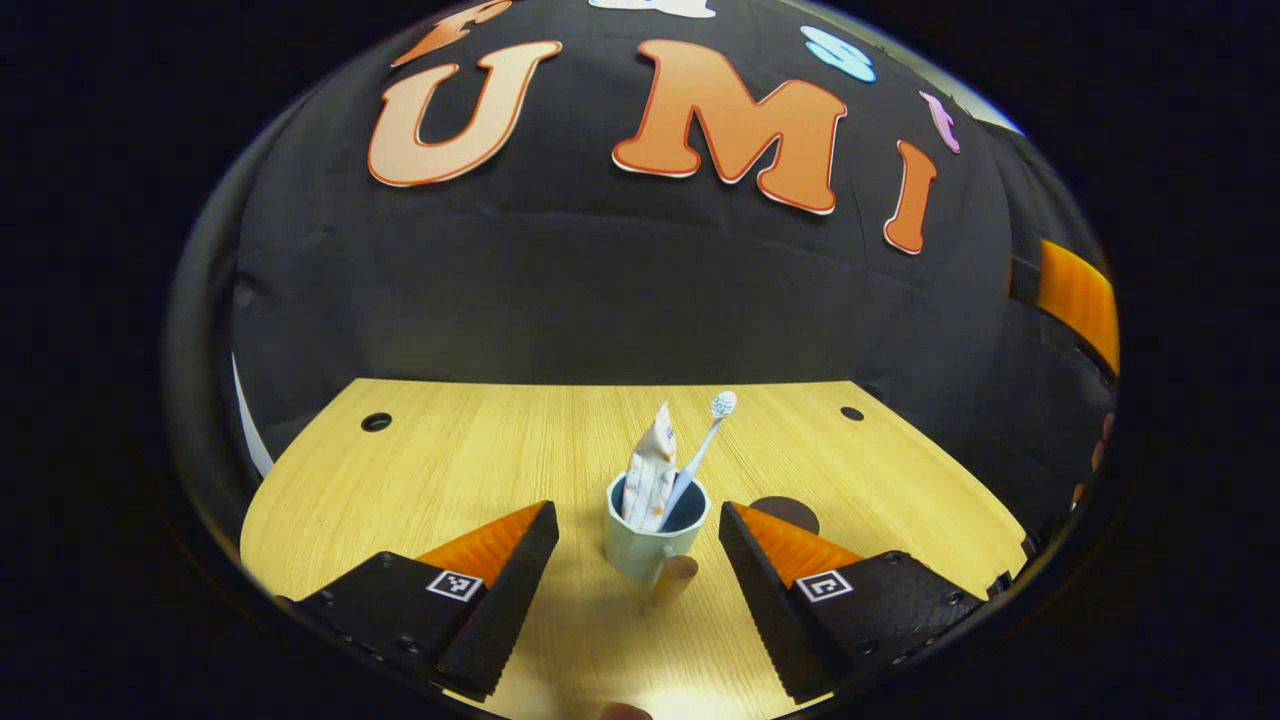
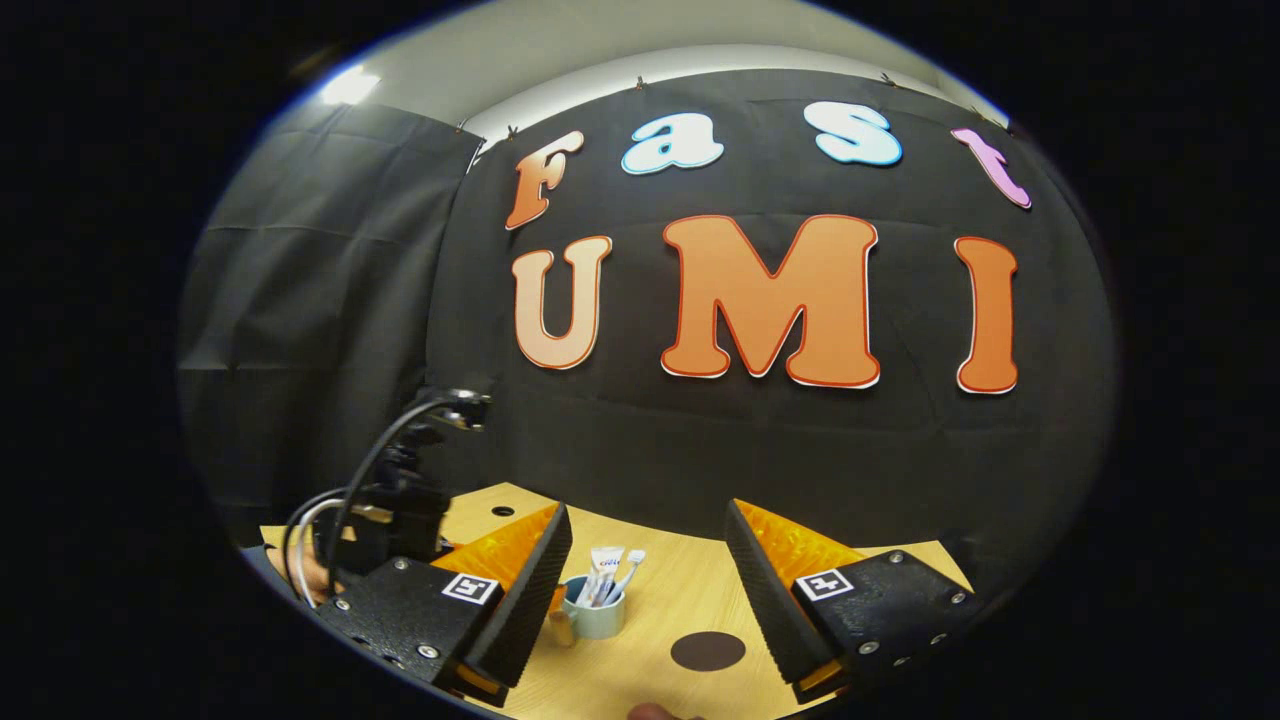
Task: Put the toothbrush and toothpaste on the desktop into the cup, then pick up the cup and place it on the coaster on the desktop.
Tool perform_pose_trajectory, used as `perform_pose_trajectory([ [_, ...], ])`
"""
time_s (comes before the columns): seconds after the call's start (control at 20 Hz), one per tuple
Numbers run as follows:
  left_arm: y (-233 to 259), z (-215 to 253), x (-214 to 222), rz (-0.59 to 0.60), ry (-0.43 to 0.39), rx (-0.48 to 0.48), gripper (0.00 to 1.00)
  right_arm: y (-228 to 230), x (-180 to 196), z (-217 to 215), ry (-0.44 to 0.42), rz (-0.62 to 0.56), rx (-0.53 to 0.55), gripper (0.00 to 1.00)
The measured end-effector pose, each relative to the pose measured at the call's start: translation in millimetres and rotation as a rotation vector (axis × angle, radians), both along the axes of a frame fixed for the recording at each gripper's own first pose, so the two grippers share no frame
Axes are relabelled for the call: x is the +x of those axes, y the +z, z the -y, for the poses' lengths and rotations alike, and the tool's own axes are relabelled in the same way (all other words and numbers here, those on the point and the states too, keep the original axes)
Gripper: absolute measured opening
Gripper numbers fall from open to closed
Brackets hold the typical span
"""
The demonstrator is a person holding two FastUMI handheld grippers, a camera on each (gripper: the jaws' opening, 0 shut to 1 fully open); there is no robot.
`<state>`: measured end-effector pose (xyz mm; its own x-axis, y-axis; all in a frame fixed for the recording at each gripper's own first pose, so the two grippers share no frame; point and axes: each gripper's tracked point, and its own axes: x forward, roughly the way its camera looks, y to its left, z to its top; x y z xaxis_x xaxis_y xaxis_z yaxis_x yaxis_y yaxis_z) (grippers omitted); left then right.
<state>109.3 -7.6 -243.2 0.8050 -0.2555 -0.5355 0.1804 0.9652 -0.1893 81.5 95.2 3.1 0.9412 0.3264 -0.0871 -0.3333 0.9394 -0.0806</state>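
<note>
1. In the left gripper view, the left gripper [image 1: 636, 545] hovers low over a light wooden desktop [image 1: 450, 450], its two fingers spread wide with nothing between them but open air and the cup beyond.
2. One cup [image 1: 652, 535] stands upright on the desktop, just ahead of the fingertips and centred in the gap between them. It is a pale grey-green mug with a dark inside, and its wooden-looking handle [image 1: 673, 580] points toward the camera, slightly to the right.
3. Inside the cup stands one toothpaste tube [image 1: 651, 470], white with small coloured print, its crimped end pointing up and leaning a little to the right.
4. Just right of the tube, one toothbrush [image 1: 703, 446] leans out of the cup toward the right, with a pale handle and a white bristle head at the top.
5. One coaster [image 1: 788, 511], a dark brown round disc, lies flat on the desktop right of the cup and a little farther off, partly hidden behind the right-hand finger. The cup does not touch it.
6. Two small dark holes sit near the desktop's far corners, one at the left [image 1: 376, 421] and one at the right [image 1: 852, 413].
7. In the right gripper view, the right gripper [image 2: 648, 560] is held higher and farther back, fingers also spread wide and holding nothing.
8. There the cup [image 2: 596, 615] shows small between the fingers, left of centre, with tube and brush standing in it; the coaster [image 2: 708, 650] lies nearer and to its right, apart from it.
9. At the far left of that view the other gripper's dark body and looping cables [image 2: 345, 500] rise above the desktop.
</note>
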Motion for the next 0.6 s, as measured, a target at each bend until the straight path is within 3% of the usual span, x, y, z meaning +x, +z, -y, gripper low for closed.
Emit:
perform_pose_trajectory([
  [0.05, -6.2, 0.9, 2.2, -0.036, 0.007, -0.003, 0.97, 0.4, -4.4, 1.2, 0.009, -0.002, -0.001, 0.98],
  [0.1, -11.4, 3.3, 3.6, -0.077, 0.011, -0.011, 0.97, -1.1, -8.3, 2.8, 0.014, -0.008, -0.008, 0.94],
  [0.4, -44.8, 18.0, 6.8, -0.327, 0.047, -0.076, 0.98, -14.8, -20.1, 25.2, 0.007, -0.032, -0.033, 0.95],
  [0.6, -66.3, 23.0, 13.5, -0.428, 0.073, -0.015, 0.96, -24.2, -24.5, 43.7, -0.008, -0.041, -0.043, 0.96],
])
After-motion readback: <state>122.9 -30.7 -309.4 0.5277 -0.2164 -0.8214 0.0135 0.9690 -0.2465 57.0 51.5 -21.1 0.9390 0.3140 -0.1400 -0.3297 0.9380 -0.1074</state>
